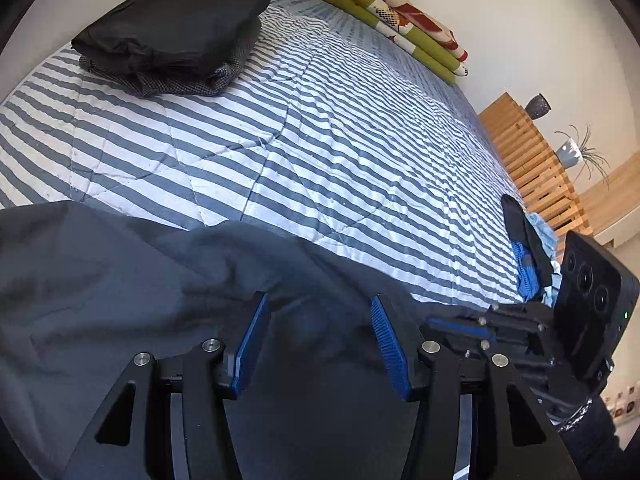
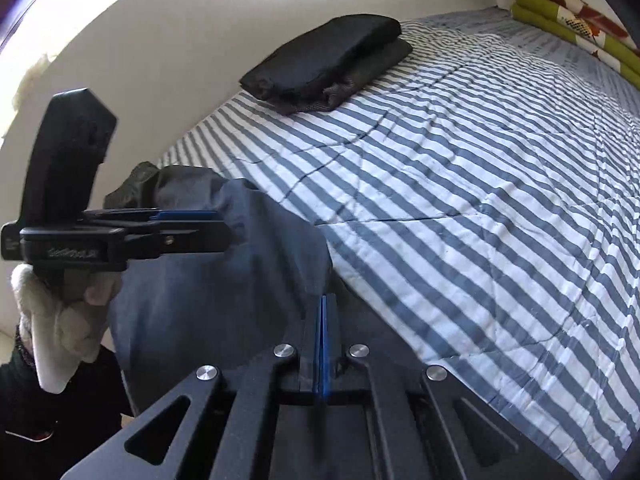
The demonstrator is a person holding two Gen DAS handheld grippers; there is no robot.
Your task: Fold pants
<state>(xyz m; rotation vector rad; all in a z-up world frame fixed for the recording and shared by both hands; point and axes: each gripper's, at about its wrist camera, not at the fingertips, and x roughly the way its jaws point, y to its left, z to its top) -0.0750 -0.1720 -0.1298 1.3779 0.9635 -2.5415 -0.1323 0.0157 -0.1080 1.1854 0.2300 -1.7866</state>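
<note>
Two hand-held grippers work a pair of dark grey pants (image 1: 168,280) at the near edge of a bed covered by a blue-and-white striped quilt (image 1: 320,128). In the left wrist view, the left hand-held gripper (image 1: 318,316) fills the bottom centre, its blue pads (image 1: 252,340) standing apart over the rumpled fabric, which spreads across the lower left of the frame; the cloth lies between them without being pinched. At lower right of that view the right hand-held gripper (image 1: 460,322) reaches in sideways. In the right wrist view its blue pads (image 2: 324,344) are pressed together at bottom centre, against the edge of the pants (image 2: 224,280); whether cloth is caught between them cannot be told. A white-gloved hand (image 2: 60,320) at lower left carries the left hand-held gripper (image 2: 216,226). Folded black garments (image 1: 168,32) sit stacked at upper left of the bed, a green floral blanket (image 1: 400,20) at upper right.
</note>
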